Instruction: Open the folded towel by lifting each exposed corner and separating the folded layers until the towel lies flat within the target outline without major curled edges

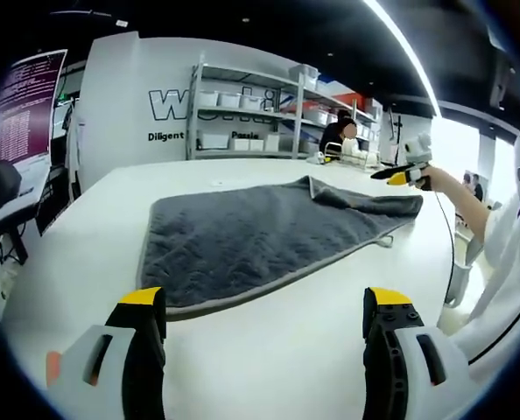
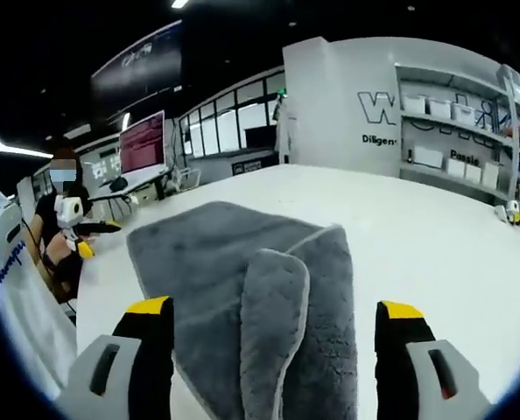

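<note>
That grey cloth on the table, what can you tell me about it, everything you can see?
The towel is dark grey, plush-looking, with a paler stitched border and a small hanging loop at one edge. It lies mostly spread out on the white table, not yet fully flat: the right gripper view shows one corner flap folded back over the top, and a folded ridge remains beside it. Nothing grips it; both tools hover with their jaws apart, clear of the cloth.

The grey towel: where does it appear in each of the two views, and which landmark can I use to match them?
Left gripper view: the towel lies mid-picture on the white table, beyond the open jaws; a folded flap shows at its far right end.
Right gripper view: the towel fills the lower centre, its folded flap between the open jaws.
Shared landmark: the shelves with white bins beside the wall lettering.
</note>
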`<state>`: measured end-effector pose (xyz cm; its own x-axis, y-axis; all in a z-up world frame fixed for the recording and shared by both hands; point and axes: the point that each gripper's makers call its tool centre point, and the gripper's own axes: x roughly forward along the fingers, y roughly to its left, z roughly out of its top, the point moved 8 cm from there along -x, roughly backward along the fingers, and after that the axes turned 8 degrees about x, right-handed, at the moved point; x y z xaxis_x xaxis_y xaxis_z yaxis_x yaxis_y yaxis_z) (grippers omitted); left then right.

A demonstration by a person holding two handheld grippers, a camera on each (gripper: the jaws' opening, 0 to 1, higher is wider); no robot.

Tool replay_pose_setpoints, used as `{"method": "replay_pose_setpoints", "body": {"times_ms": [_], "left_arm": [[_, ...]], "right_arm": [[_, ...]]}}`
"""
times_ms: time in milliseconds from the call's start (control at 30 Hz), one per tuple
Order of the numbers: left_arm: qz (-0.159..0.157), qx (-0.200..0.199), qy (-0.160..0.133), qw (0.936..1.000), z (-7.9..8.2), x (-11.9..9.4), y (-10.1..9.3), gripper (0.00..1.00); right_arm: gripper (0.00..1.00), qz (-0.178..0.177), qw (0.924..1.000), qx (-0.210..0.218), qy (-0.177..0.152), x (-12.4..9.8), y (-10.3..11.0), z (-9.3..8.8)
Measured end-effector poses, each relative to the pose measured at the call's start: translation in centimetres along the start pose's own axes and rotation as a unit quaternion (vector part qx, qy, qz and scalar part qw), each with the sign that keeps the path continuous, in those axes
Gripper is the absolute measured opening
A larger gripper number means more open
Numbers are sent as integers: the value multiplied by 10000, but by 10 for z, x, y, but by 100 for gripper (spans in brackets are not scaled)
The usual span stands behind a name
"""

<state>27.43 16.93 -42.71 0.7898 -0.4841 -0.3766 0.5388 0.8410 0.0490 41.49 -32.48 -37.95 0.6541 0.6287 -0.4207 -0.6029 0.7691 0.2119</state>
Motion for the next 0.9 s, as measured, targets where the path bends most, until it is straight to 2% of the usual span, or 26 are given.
{"method": "replay_pose_setpoints", "body": {"times_ms": [233, 400, 533, 700, 900], "left_arm": [[-13, 23, -93, 10000, 3, -3, -1, 92], [-25, 33, -131, 9999, 3, -3, -1, 92], [-33, 34, -149, 9999, 2, -4, -1, 92], [-22, 20, -176, 9998, 2, -7, -1, 92], [25, 34, -172, 9998, 3, -9, -1, 92]], "right_arm": [[89, 241, 9984, -458, 207, 20, -10, 23], [84, 502, 9971, -375, 430, 40, -15, 27], [77, 586, 9959, -293, 617, 59, -20, 23], [66, 901, 9931, -71, 741, 83, -22, 12], [56, 1047, 9912, 105, 807, 101, -27, 5]]}}
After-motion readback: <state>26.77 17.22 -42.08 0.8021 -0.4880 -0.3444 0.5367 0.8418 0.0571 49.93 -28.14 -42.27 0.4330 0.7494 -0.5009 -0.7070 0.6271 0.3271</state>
